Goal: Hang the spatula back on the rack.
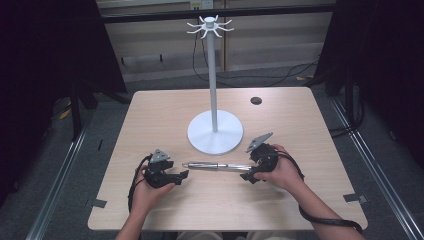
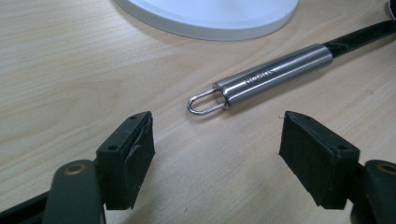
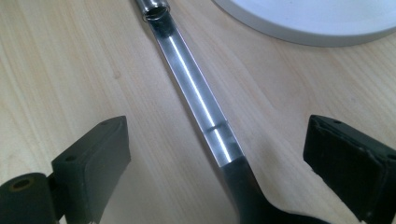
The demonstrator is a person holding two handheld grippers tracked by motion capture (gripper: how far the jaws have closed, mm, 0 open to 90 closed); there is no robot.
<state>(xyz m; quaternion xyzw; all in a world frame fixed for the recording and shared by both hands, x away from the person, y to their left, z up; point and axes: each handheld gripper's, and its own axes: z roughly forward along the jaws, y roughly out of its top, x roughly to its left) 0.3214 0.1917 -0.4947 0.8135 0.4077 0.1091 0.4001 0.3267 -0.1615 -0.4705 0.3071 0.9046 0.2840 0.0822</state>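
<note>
High view first: my two claws sit low in the frame over the pale wooden counter (image 1: 150,110), my left claw (image 1: 181,174) left of centre and my right claw (image 1: 250,176) right of centre, each held in one of my hands. Between them lies the utensil (image 1: 216,166), a slim steel-handled tool stretched nearly level across the middle of the frame, flat on the wood. Just above it stands the white stand (image 1: 215,131), its round base resting on the counter and its thin pole rising to a ring of hooks at the top centre of the frame. A small dark disc (image 1: 256,100) lies on the counter, upper right of the base.

From the left gripper view, my left claw (image 2: 217,140) is spread wide with bare wood between the jaws; the utensil's (image 2: 273,74) wire hanging loop points toward me just above the gap, untouched.

From the right gripper view, my right claw (image 3: 217,149) is also wide apart, and the utensil (image 3: 196,93) runs up between the jaws, its steel handle meeting a black part at the lower centre. Neither pad touches it.
</note>
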